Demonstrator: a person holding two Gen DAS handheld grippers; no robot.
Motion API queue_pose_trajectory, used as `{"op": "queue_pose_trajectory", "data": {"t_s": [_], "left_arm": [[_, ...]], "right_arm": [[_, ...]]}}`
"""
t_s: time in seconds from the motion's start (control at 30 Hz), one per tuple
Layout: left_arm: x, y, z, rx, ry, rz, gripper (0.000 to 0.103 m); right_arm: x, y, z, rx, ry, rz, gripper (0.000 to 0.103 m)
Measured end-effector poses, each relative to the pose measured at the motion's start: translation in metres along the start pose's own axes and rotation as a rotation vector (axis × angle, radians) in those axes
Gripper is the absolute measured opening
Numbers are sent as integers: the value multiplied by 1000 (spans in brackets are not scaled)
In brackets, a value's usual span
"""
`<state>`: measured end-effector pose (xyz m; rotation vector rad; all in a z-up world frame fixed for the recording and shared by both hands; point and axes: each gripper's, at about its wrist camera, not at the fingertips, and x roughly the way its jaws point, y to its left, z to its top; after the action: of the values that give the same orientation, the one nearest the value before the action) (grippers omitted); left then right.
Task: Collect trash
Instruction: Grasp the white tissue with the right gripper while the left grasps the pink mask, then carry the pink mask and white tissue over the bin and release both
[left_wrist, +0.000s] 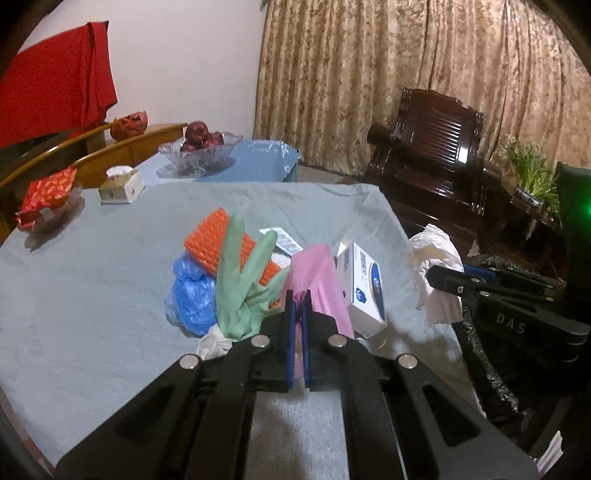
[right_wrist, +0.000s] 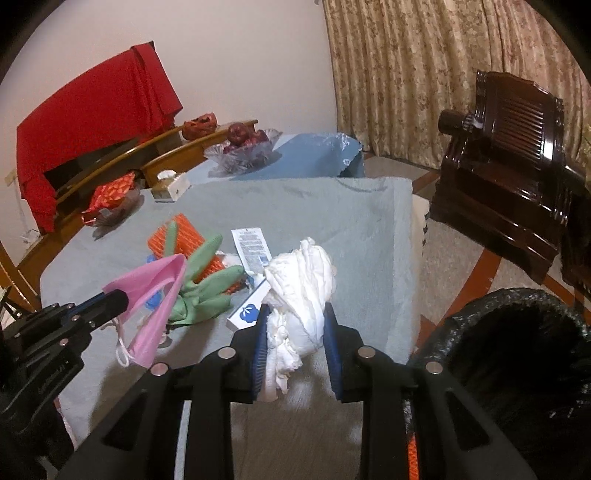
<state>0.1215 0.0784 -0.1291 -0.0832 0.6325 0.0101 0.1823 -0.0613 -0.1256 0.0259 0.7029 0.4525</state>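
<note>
My left gripper (left_wrist: 298, 299) is shut on a pink face mask (left_wrist: 317, 280), lifted above the grey tablecloth; the mask also shows in the right wrist view (right_wrist: 155, 291). My right gripper (right_wrist: 295, 314) is shut on a crumpled white tissue wad (right_wrist: 303, 288), held near the table's right edge; the wad also shows in the left wrist view (left_wrist: 436, 266). On the table lie a green rubber glove (left_wrist: 240, 288), an orange ridged wrapper (left_wrist: 218, 240), a blue plastic bag (left_wrist: 192, 291) and a white box with blue print (left_wrist: 364, 288).
A bin with a black liner (right_wrist: 517, 347) stands on the floor right of the table. A glass bowl of red fruit (left_wrist: 201, 147), a tissue box (left_wrist: 120, 186), a red packet in a dish (left_wrist: 48, 199) and a dark wooden chair (left_wrist: 436, 147) lie beyond.
</note>
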Motion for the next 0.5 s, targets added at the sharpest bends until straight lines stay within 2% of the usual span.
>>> {"op": "queue_pose_trajectory", "data": {"t_s": [0.23, 0.5], "left_arm": [[-20, -16, 8, 7, -32, -14, 3], [-40, -48, 15, 39, -66, -76, 3]], "right_arm": [[-33, 0, 4, -14, -46, -4, 28], [-77, -13, 4, -2, -105, -31, 28]]}}
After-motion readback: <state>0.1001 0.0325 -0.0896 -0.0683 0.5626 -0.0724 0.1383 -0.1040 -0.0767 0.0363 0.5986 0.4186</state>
